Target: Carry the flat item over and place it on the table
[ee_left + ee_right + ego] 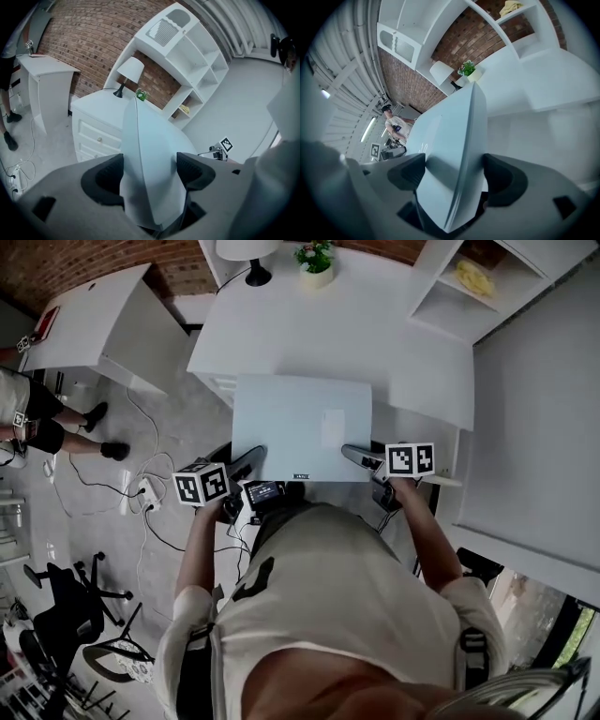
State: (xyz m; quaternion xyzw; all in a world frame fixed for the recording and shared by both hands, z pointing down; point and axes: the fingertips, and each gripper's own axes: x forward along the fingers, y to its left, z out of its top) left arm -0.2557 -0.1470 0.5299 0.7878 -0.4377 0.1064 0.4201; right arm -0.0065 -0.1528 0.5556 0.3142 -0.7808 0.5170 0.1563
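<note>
I hold a flat pale blue-grey board [300, 423] level in front of me, over the near edge of the white table [375, 324]. My left gripper [246, 461] is shut on the board's near left corner. My right gripper [359, 457] is shut on its near right corner. In the left gripper view the board [145, 154] runs edge-on between the dark pads [107, 179] of the left gripper [149, 176]. In the right gripper view the board [454, 154] is clamped the same way in the right gripper [454, 176], between its pads [502, 180].
A lamp [247, 253] and a small potted plant [316, 263] stand at the table's far side. A white shelf unit [469, 287] rises at the right. A second white desk [89, 320] and a person's legs [42, 423] are at the left. Cables [141, 488] and a chair [80, 601] lie on the floor.
</note>
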